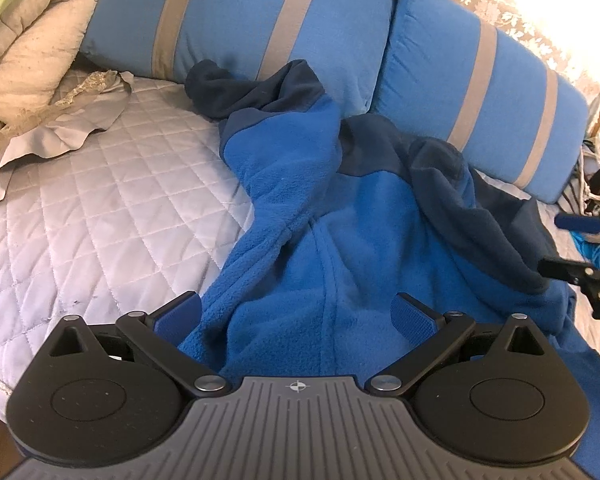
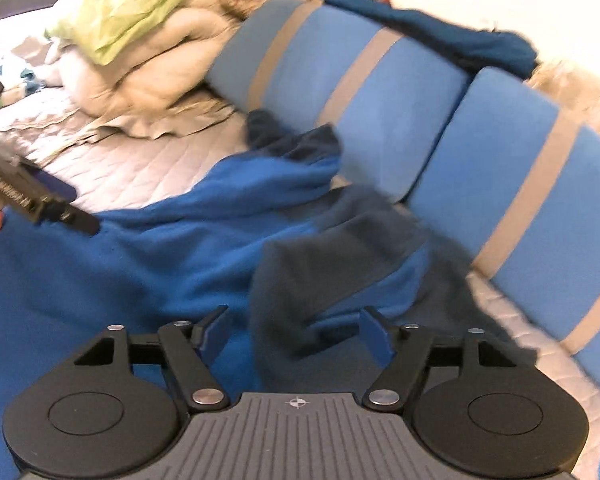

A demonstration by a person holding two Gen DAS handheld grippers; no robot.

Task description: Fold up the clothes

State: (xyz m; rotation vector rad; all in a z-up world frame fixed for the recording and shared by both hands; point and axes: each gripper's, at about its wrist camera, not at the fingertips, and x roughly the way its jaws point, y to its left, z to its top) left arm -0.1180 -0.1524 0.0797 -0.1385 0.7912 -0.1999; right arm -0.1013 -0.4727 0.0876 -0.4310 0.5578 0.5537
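1. Left gripper (image 1: 296, 316) first: fingers spread wide, nothing pinched. It hangs over the near part of the blue fleece (image 1: 340, 248), one pad (image 1: 180, 314) at the garment's left edge, the other pad (image 1: 414, 314) over the cloth. Can't say if either actually touches.

2. Right gripper (image 2: 294, 334): also spread apart and empty, pointing at the rumpled dark navy sleeve (image 2: 340, 264) that's flopped over the lighter blue body. That view is smeared, so I can't read the finer folds.

3. The fleece itself is lying crumpled on the quilted bedspread (image 1: 100, 200), far end pushed up against the striped blue cushions (image 1: 260, 20). Not flat at all, so I'd say folding has barely begun.

4. Further out: a beige comforter (image 1: 28, 52) heaped at the far left, and another dark blue garment (image 2: 440, 36) draped on top of the cushions.

5. What worries me:
- Fleece is thick and bunchy. Closing on a ridge could catch two layers, and then the whole thing drags instead of the sleeve swinging out.
- The bedspread is slick-looking satin, so a pull may slide the garment rather than spread it.
- The far sleeve is wedged at the cushions and could snag there.
- Both grippers sit near each other over the same cloth, so a careless reach could knock them together.
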